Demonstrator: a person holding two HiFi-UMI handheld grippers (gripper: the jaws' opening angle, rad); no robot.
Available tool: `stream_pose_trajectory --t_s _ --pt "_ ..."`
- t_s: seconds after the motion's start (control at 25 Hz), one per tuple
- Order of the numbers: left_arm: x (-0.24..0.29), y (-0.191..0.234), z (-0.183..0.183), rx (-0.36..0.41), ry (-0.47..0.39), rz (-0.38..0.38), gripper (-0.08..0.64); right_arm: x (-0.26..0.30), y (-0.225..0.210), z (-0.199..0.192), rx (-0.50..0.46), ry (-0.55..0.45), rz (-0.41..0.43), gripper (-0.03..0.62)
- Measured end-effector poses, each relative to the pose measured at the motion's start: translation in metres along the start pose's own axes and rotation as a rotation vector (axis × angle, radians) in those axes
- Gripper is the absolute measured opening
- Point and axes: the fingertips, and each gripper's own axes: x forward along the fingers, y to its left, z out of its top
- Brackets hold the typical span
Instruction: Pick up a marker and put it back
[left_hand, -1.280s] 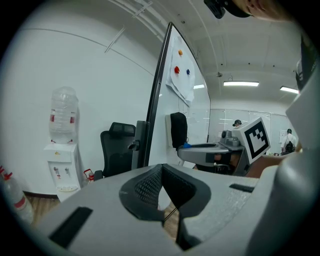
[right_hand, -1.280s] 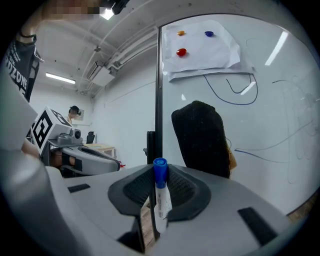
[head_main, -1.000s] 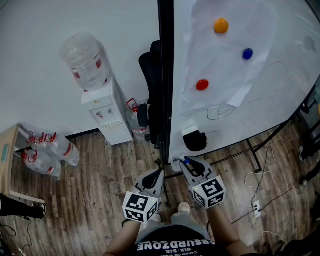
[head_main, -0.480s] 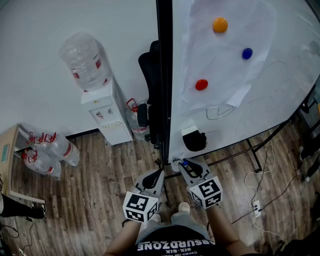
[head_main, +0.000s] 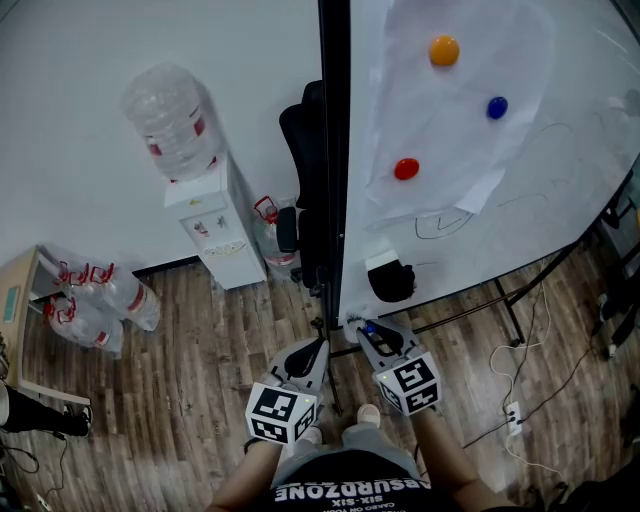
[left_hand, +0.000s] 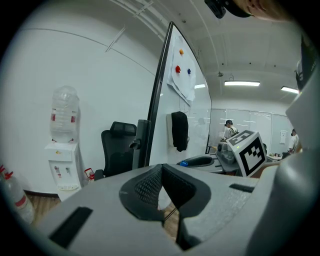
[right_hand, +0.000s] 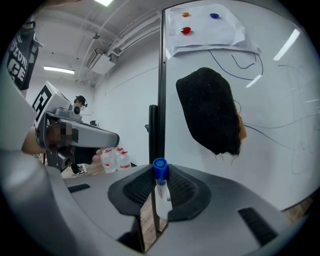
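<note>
A tall whiteboard (head_main: 570, 170) on a wheeled frame fills the right of the head view, with a paper sheet (head_main: 450, 110) pinned to it by three round magnets. To its left, against the wall, stand a water dispenser (head_main: 205, 215) and a black office chair (head_main: 298, 140). The person's forearms reach forward from the torso, side by side and low over the wood floor, both tilted slightly downward towards the board's foot (the marker cubes face up at the head camera). The left tool (head_main: 314, 346) is the nearer to the body; its jaws are together at the tips with nothing between them. The right tool (head_main: 369, 329) sits a little further forward, just below a black eraser (head_main: 391, 281) hanging on the board. Its jaws are clamped on a marker (right_hand: 160, 192), blue cap pointing ahead beyond the tips.
</note>
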Motion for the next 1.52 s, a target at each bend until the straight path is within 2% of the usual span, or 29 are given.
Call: stream_pose_trajectory --t_s 1.16,1.52 --pt "0.005 0.005 -0.002 -0.007 0.009 -0.005 0.008 0.015 -0.003 -0.034 0.000 0.097 0.001 0.072" --pt "0.006 0.007 -0.002 -0.008 0.008 -0.004 0.008 0.017 -0.004 -0.037 0.007 0.097 0.001 0.072"
